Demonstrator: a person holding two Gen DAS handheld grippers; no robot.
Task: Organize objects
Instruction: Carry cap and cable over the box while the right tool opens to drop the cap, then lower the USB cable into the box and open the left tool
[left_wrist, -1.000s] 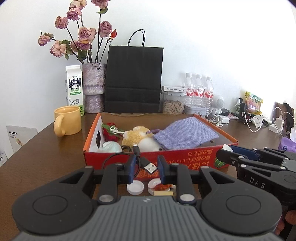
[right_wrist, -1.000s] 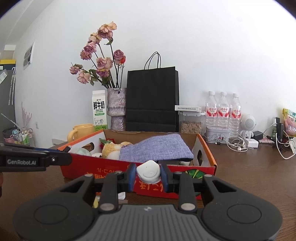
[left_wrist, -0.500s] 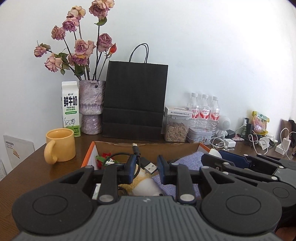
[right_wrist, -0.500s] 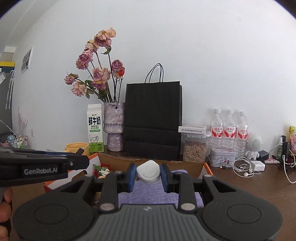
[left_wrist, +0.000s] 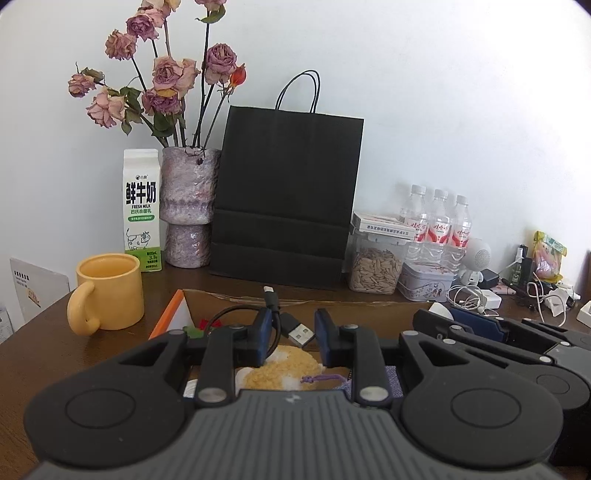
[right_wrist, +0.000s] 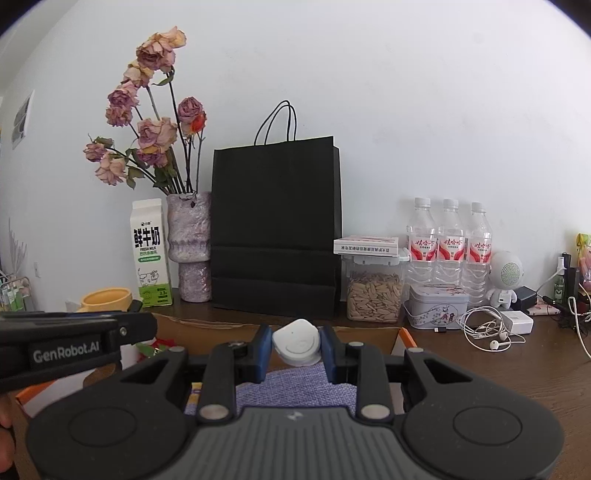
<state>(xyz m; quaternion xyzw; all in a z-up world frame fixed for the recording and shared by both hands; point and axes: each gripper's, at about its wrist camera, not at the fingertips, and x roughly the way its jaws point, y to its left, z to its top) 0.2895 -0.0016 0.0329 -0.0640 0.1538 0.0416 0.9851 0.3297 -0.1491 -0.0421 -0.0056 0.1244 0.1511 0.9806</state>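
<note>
Here, 2 loads are held above the open orange-edged cardboard box (left_wrist: 168, 319).
A black USB cable (left_wrist: 291, 328) is pinched in the left gripper (left_wrist: 290, 338), a white rounded plastic device (right_wrist: 296, 341) in the right gripper (right_wrist: 295, 349); a yellow plush toy (left_wrist: 282, 371) and lilac knitted cloth (right_wrist: 295, 387) are contained below.

box (left_wrist: 258, 297) interior mostly hidden — rose (left_wrist: 155, 7) tops cropped

Blk bag (left_wrist: 286, 192), vase (left_wrist: 186, 206), milk carton (left_wrist: 142, 210)

A lived-in home desk: along the back edge of the brown wooden table (right_wrist: 517, 373), against a white wall, stand dried roses in a vase (left_wrist: 186, 206), a milk carton (left_wrist: 142, 210), a black paper bag (right_wrist: 275, 229), three water bottles (right_wrist: 448, 243) and tangled earphones (right_wrist: 484, 332).
</note>
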